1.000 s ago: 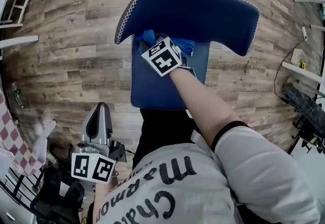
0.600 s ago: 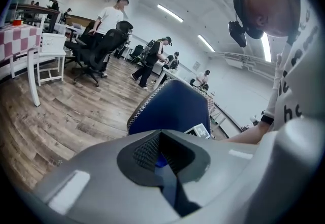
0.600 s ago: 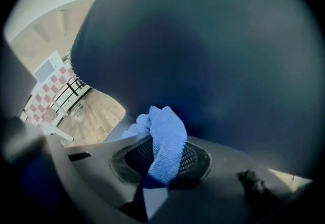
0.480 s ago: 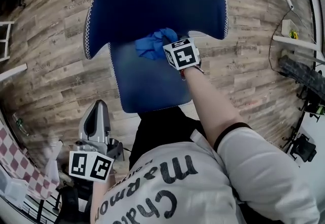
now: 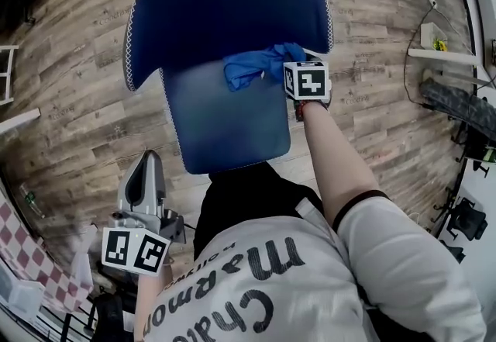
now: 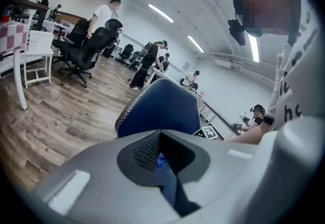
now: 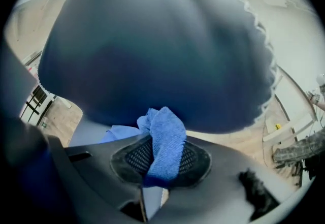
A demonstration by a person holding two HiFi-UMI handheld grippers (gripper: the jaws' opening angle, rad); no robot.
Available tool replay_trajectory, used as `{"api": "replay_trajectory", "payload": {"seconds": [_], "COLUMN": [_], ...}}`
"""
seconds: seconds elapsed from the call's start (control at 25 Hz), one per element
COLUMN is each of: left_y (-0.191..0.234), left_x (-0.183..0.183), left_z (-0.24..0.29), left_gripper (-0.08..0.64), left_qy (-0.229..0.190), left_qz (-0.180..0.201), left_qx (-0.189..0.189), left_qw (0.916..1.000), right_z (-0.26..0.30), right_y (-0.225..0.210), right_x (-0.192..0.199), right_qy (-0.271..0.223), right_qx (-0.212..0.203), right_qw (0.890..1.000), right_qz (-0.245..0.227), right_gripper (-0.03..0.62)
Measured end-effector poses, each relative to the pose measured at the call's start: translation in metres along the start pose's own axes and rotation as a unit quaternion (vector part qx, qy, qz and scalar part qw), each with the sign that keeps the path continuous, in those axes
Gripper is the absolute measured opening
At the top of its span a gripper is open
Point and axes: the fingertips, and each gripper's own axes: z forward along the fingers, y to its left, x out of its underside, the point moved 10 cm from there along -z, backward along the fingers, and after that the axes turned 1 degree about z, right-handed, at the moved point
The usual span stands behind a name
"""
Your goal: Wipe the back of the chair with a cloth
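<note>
Wooden floor (image 5: 85,108); my right gripper (image 5: 285,70) fingers (image 7: 133,159) clamp the cloth (image 5: 252,65) against the chair back (image 5: 232,15), near its right edge; left gripper (image 5: 147,174) fingers (image 6: 147,149) together.

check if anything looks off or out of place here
Nothing stands out: the chair stands upright, and the right gripper has its jaws shut on the blue cloth at the backrest.

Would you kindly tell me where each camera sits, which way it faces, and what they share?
Head view: on the person's head, facing steeply down at the chair; shows shirt, right arm, left gripper, right gripper.
Left gripper view: on the left gripper, facing the chair and room beyond; torso at right.
Right gripper view: on the right gripper, facing the backrest over the clamped cloth; no body.
Shared: the chair, in all three.
</note>
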Motion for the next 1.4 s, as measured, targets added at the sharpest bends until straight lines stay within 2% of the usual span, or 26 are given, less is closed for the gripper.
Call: {"api": "replay_trajectory", "payload": {"seconds": [0.08,0.16,0.32,0.44,0.52,0.64,0.72,0.84,0.88,0.92,0.96,1.0,1.2,1.32,1.4], "left_y": [0.003,0.004,0.011,0.017,0.021,0.023,0.021,0.021,0.022,0.022,0.023,0.023,0.019,0.018,0.017], "left_x": [0.002,0.007,0.020,0.035,0.043,0.052,0.059,0.067,0.069,0.070,0.070,0.069,0.060,0.052,0.042], "left_z": [-0.011,-0.023,-0.047,-0.061,-0.067,-0.074,-0.079,-0.086,-0.088,-0.088,-0.088,-0.086,-0.065,-0.046,-0.031], "left_gripper": [0.008,0.008,0.008,0.008,0.008,0.009,0.008,0.009,0.009,0.008,0.008,0.008,0.008,0.008,0.008], "left_qy": [-0.002,-0.006,-0.015,-0.025,-0.033,-0.043,-0.047,-0.050,-0.051,-0.053,-0.055,-0.057,-0.050,-0.040,-0.031], "left_qz": [-0.004,-0.011,-0.034,-0.058,-0.073,-0.095,-0.107,-0.121,-0.124,-0.126,-0.126,-0.126,-0.112,-0.096,-0.082], "left_qx": [-0.009,-0.025,-0.063,-0.096,-0.114,-0.132,-0.145,-0.165,-0.172,-0.176,-0.180,-0.181,-0.158,-0.128,-0.105], "left_qw": [0.9999,0.9996,0.9973,0.9934,0.9903,0.9857,0.9825,0.9775,0.9761,0.9748,0.9740,0.9737,0.9797,0.9863,0.9906], "right_z": [-0.004,-0.003,0.017,0.040,0.054,0.066,0.067,0.067,0.068,0.069,0.071,0.074,0.083,0.084,0.082], "right_y": [0.001,0.012,0.061,0.114,0.155,0.213,0.246,0.288,0.297,0.303,0.304,0.301,0.236,0.180,0.141], "right_x": [0.001,-0.002,-0.010,-0.013,-0.015,-0.019,-0.021,-0.026,-0.026,-0.026,-0.028,-0.031,-0.040,-0.030,-0.022], "right_qy": [-0.002,-0.003,0.009,0.038,0.060,0.076,0.072,0.052,0.052,0.051,0.049,0.044,0.027,0.029,0.031], "right_qx": [0.015,0.012,-0.041,-0.100,-0.140,-0.197,-0.230,-0.292,-0.305,-0.311,-0.310,-0.306,-0.231,-0.165,-0.124], "right_qw": [1.000,1.000,0.998,0.990,0.978,0.955,0.936,0.900,0.890,0.886,0.887,0.893,0.952,0.978,0.990], "right_qz": [0.013,0.007,-0.039,-0.092,-0.140,-0.211,-0.258,-0.321,-0.334,-0.341,-0.339,-0.328,-0.200,-0.120,-0.063], "right_gripper": [0.072,0.071,0.071,0.071,0.071,0.071,0.071,0.071,0.071,0.071,0.071,0.071,0.072,0.072,0.072]}}
